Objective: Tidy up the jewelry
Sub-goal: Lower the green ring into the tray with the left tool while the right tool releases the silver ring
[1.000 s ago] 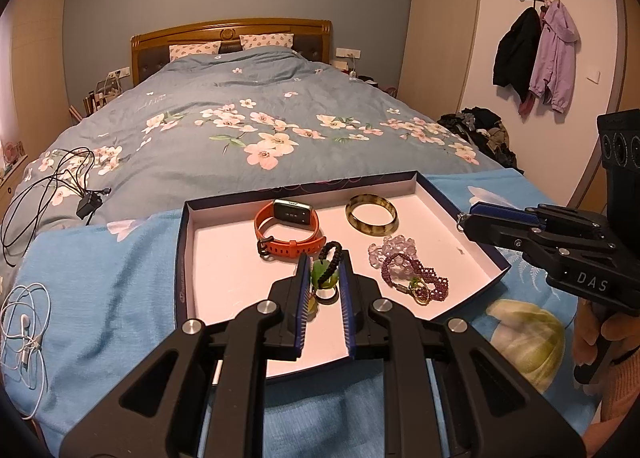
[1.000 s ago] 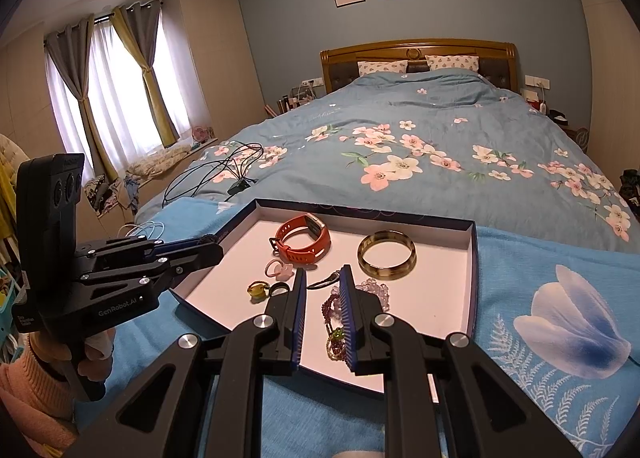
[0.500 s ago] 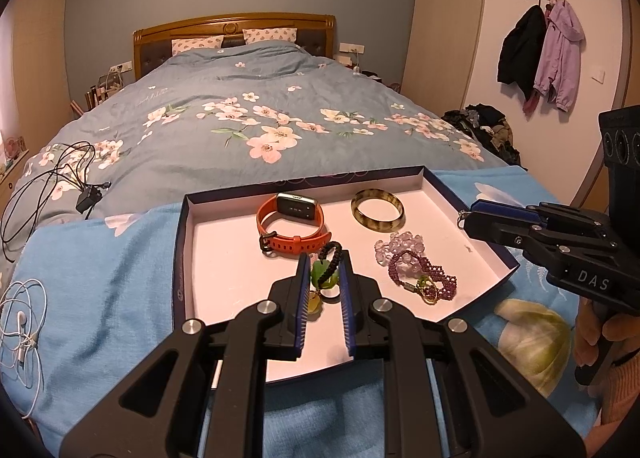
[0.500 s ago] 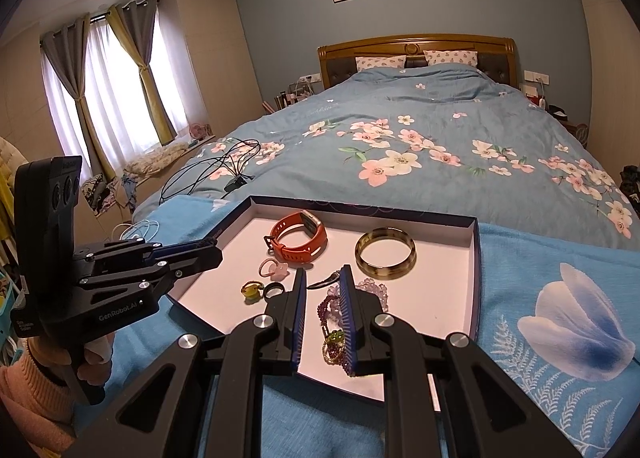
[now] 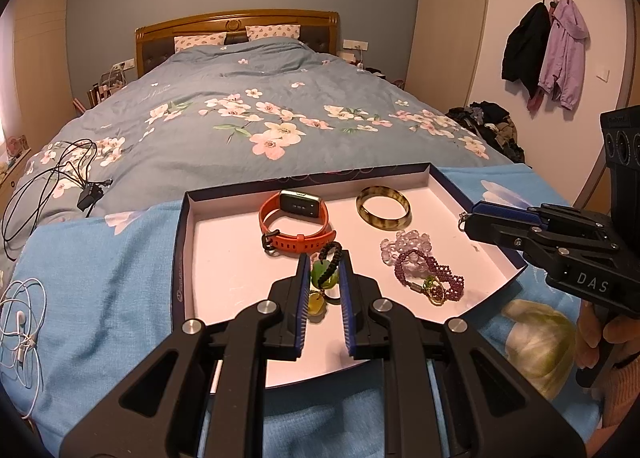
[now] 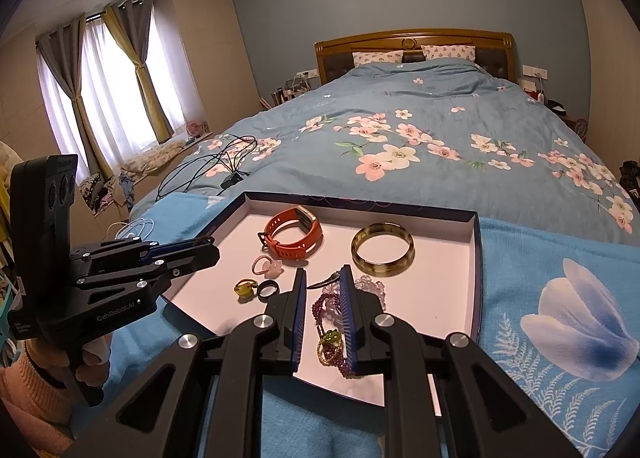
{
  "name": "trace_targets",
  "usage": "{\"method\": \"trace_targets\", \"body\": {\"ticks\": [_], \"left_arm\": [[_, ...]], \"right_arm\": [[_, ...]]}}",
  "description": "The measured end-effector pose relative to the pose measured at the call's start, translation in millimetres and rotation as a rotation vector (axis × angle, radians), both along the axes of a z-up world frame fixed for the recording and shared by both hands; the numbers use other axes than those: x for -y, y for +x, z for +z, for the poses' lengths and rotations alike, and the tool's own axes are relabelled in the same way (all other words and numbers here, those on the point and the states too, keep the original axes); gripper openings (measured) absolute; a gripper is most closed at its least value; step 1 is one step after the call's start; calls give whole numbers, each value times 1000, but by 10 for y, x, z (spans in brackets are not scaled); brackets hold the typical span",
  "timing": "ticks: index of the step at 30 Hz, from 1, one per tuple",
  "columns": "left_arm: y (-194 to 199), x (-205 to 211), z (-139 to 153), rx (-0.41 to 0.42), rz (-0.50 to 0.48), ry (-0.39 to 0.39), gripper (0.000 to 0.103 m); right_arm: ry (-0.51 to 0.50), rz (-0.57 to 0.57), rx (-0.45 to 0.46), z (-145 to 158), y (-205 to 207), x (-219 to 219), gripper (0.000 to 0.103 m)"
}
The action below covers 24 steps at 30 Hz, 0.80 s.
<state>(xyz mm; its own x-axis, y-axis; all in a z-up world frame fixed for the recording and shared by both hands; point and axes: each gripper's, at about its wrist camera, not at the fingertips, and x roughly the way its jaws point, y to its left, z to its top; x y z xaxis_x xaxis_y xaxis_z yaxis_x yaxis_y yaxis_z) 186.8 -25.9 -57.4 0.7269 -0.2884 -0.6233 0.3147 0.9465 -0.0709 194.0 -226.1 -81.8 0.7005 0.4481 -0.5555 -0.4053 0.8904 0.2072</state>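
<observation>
A shallow dark-blue box lid [image 5: 182, 242] with a white inside lies on the bed's blue blanket. In it are an orange watch [image 5: 294, 219], a brown bangle [image 5: 383, 211], clear beads [image 5: 404, 244], a purple bead bracelet [image 5: 430, 278], a black cord with a green pendant [image 5: 326, 272] and a yellow ring [image 5: 315, 304]. My left gripper [image 5: 324, 260] is open and empty above the pendant. My right gripper [image 6: 322, 276] is open and empty above the purple bracelet [image 6: 328, 312]; it also shows at the lid's right edge [image 5: 476, 213]. Pink [image 6: 266, 264], yellow [image 6: 245, 289] and black [image 6: 267, 290] rings lie left.
The floral duvet [image 5: 260, 117] covers the bed behind the lid. Black cables [image 5: 52, 173] and white earphones [image 5: 20, 322] lie at the left. Jackets [image 5: 544, 49] hang on the right wall, above a clothes pile [image 5: 488, 121].
Both grippers have drawn slightly back and up from the lid; the jewelry sits a little farther ahead. Nothing was picked up.
</observation>
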Motion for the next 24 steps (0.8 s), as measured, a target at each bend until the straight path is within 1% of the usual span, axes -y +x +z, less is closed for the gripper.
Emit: {"method": "trace_targets", "body": {"ticks": [11,13,24], "left_arm": [[34,3,-24,-7,3,5,14],[46,1,-47,-12,5,5,14],[90,13,-105,-31,12,11,14]], "right_arm": [[-2,-2,-7,-10,40,-5,15],[-2,-2,-7,-6,45,-5,11],[3,-3,-25,-75,90,15,11]]}}
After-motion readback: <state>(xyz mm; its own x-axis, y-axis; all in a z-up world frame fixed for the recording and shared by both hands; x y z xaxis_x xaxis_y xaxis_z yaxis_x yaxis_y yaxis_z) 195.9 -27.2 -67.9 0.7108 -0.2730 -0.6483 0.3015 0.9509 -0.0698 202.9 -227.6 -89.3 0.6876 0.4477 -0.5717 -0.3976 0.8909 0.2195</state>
